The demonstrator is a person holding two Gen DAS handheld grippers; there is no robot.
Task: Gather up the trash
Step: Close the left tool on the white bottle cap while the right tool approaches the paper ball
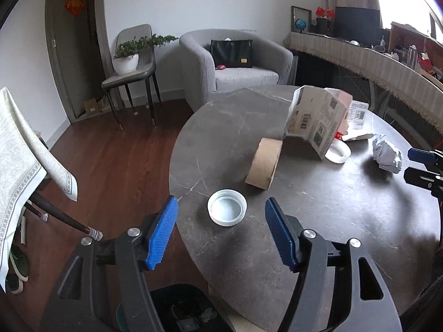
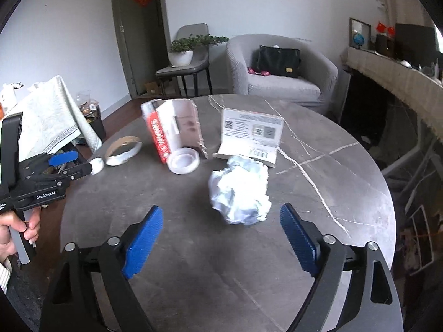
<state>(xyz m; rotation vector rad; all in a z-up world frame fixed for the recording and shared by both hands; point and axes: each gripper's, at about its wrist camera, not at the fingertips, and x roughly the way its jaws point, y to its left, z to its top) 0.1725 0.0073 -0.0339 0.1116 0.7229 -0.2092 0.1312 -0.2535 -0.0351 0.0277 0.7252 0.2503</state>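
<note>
A white plastic lid point(image 1: 227, 207) lies open side up near the table's left edge, between the open blue pads of my left gripper point(image 1: 221, 210), which does not touch it. A crumpled white paper ball point(image 2: 240, 191) lies just ahead of my open right gripper point(image 2: 221, 217); it also shows in the left wrist view point(image 1: 387, 153). A brown tape roll point(image 1: 264, 163), an opened cardboard box point(image 1: 318, 119), a clear tape roll point(image 2: 184, 161) and a flat torn carton point(image 2: 250, 135) lie on the round grey table point(image 2: 346, 193).
A dark bin point(image 1: 180, 308) stands on the floor below the table's near-left edge. A cloth-draped chair point(image 1: 19, 166) is at the left. A grey armchair point(image 1: 235, 63) with a black bag and a chair with a plant stand behind. A fringed counter point(image 1: 387, 69) runs along the right.
</note>
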